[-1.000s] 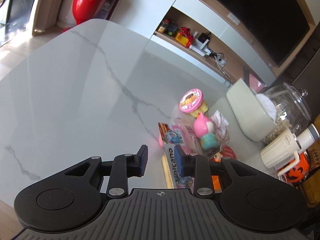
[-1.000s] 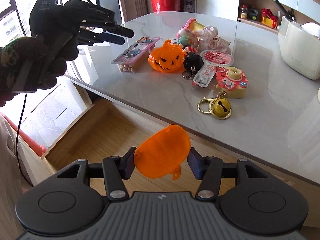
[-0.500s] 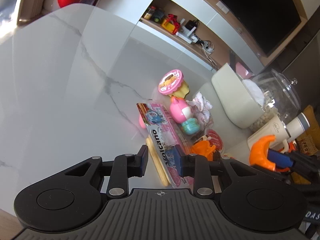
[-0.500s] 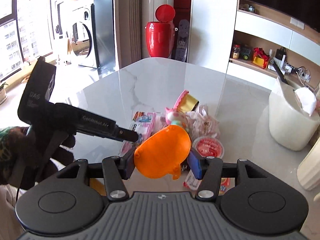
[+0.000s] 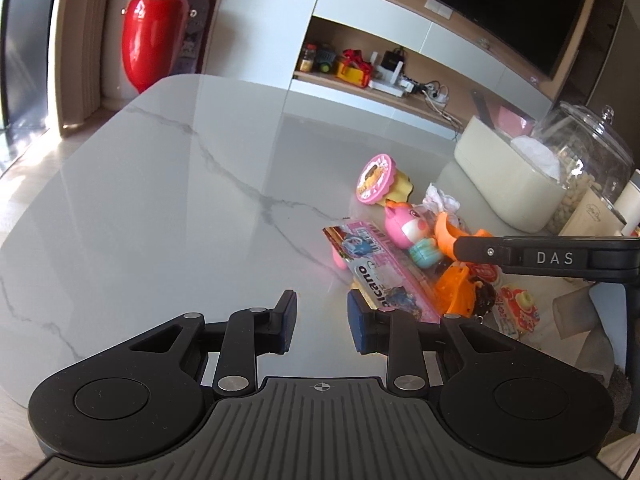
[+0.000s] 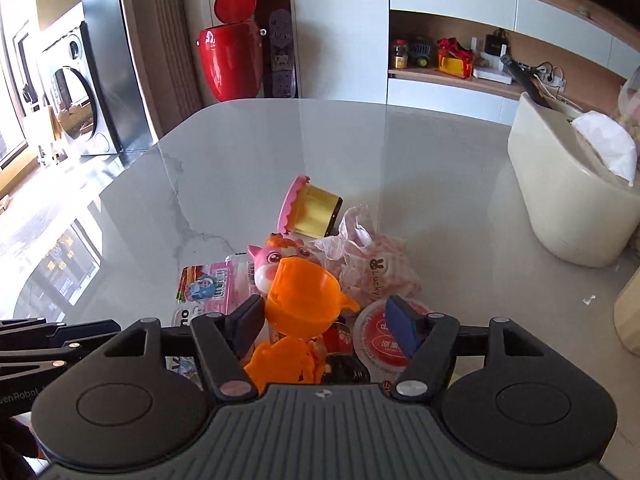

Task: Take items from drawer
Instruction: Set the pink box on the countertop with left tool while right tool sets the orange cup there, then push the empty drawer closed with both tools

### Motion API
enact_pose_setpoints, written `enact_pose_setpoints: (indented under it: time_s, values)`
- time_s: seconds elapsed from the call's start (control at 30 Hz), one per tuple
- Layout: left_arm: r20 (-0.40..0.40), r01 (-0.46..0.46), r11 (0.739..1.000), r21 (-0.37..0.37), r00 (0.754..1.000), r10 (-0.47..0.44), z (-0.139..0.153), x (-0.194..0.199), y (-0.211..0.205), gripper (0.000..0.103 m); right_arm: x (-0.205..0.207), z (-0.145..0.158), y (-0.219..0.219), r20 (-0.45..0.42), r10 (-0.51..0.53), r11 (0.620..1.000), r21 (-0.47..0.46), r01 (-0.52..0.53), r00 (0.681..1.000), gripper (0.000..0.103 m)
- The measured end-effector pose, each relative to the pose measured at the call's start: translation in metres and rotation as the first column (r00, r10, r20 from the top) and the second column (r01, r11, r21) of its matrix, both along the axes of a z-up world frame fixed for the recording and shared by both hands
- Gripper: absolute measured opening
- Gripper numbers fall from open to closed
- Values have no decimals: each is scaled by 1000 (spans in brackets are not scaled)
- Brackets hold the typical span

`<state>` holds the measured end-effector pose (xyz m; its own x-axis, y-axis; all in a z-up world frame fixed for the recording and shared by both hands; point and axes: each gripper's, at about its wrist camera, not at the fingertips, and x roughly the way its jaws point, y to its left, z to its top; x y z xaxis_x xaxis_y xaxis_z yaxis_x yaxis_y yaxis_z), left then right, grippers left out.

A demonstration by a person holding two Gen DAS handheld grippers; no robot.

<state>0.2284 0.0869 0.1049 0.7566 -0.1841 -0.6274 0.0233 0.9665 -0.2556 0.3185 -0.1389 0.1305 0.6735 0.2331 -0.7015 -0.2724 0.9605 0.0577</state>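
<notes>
My right gripper (image 6: pixel 326 314) hovers open over a pile of small items on the marble table (image 6: pixel 440 184). An orange half-shell (image 6: pixel 302 300) lies tilted between its fingers, against the left one and apart from the blue right pad, resting on an orange pumpkin toy (image 6: pixel 284 364). Around it lie a pink pig toy (image 6: pixel 276 258), a pink snack packet (image 6: pixel 212 286), a crinkled bag (image 6: pixel 376 268), a red-lidded cup (image 6: pixel 380 344) and a pink-lidded yellow cup (image 6: pixel 310 208). My left gripper (image 5: pixel 322 322) is open and empty over bare table, left of the packet (image 5: pixel 380 276). No drawer is in view.
A cream tissue box (image 6: pixel 572 200) stands at the right of the table, with a glass jar (image 5: pixel 588 160) and a mug beside it. A red bin (image 6: pixel 232 60) and shelves stand beyond the far edge. Bare marble (image 5: pixel 160 200) stretches left of the pile.
My right gripper came up from the drawer to above the pile, and its jaws widened, so the orange half-shell tipped free. My left gripper swung back to face across the table.
</notes>
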Motion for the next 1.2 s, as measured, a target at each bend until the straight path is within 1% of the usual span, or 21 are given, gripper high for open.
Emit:
enact_pose_setpoints:
  time_s: [0.07, 0.13, 0.23, 0.3, 0.37, 0.4, 0.43, 0.5, 0.57, 0.6, 0.63, 0.7, 0.73, 0.8, 0.87, 0.9, 0.97, 1.0, 1.07, 1.1, 1.2]
  values:
    - [23, 6, 999, 51, 1000, -7, 1, -2, -5, 30, -10, 3, -6, 25, -15, 1000, -3, 15, 1000, 74]
    - [33, 14, 997, 75, 999, -16, 0, -5, -6, 30, -23, 9, -11, 57, -19, 1000, -16, 20, 998, 77]
    - [63, 36, 999, 34, 997, -38, 1, -19, 0, 30, -45, 24, -21, 107, -15, 999, -32, 19, 994, 80]
    - [141, 51, 998, 25, 989, -54, 7, -42, 8, 30, -68, 36, -29, 150, -8, 999, -30, 12, 989, 85]
    - [234, 28, 998, 64, 971, -43, 12, -78, 17, 30, -93, 46, -41, 190, -9, 1000, -10, 11, 982, 88]
    - [258, 5, 997, 81, 966, -25, 14, -97, 20, 30, -111, 53, -50, 210, -10, 1000, 12, 7, 978, 90]
    - [262, -16, 997, 78, 965, -5, 15, -114, 23, 30, -127, 58, -58, 226, -7, 1000, 31, 0, 974, 92]
    - [237, -40, 999, 12, 971, 36, 18, -154, 30, 30, -162, 66, -74, 269, 8, 998, 62, -25, 963, 103]
    - [201, -26, 1000, -4, 979, 26, 21, -190, 23, 30, -199, 68, -88, 309, 40, 996, 60, -61, 950, 103]
    - [172, -14, 1000, 16, 985, 11, 22, -207, 15, 30, -212, 66, -92, 306, 56, 996, 52, -75, 950, 103]
    - [135, 2, 999, 40, 991, -8, 23, -220, 6, 30, -227, 62, -95, 289, 75, 995, 47, -92, 954, 103]
    - [-1, 60, 994, 96, 998, -60, 13, -245, -20, 30, -255, 47, -100, 225, 124, 988, 63, -141, 967, 103]
    - [-68, 92, 990, 103, 994, -85, 4, -253, -30, 30, -267, 36, -100, 181, 145, 984, 74, -160, 973, 103]
    - [-183, 133, 988, 82, 976, -117, -18, -262, -47, 30, -292, 6, -97, 69, 180, 978, 93, -186, 981, 103]
    - [-256, 155, 987, 48, 957, -138, -38, -263, -60, 30, -311, -28, -91, -32, 197, 977, 84, -194, 980, 103]
    - [-269, 156, 987, 40, 953, -140, -46, -261, -66, 30, -316, -45, -87, -78, 186, 981, 73, -180, 979, 103]
    - [-285, 150, 987, 53, 950, -129, -58, -256, -76, 30, -317, -72, -81, -165, 129, 991, 63, -121, 978, 103]
    - [-282, 149, 987, 66, 951, -124, -63, -254, -80, 30, -316, -83, -80, -191, 101, 995, 47, -93, 976, 99]
    - [-267, 136, 986, 101, 958, -105, -70, -249, -87, 30, -313, -97, -77, -193, 44, 999, -14, -48, 980, 95]
    - [-255, 120, 987, 108, 963, -89, -73, -247, -89, 30, -310, -100, -79, -193, 11, 1000, -23, -15, 981, 96]
    - [-195, 75, 994, 86, 979, -57, -72, -237, -90, 31, -309, -102, -77, -186, -11, 1000, -21, 8, 982, 97]
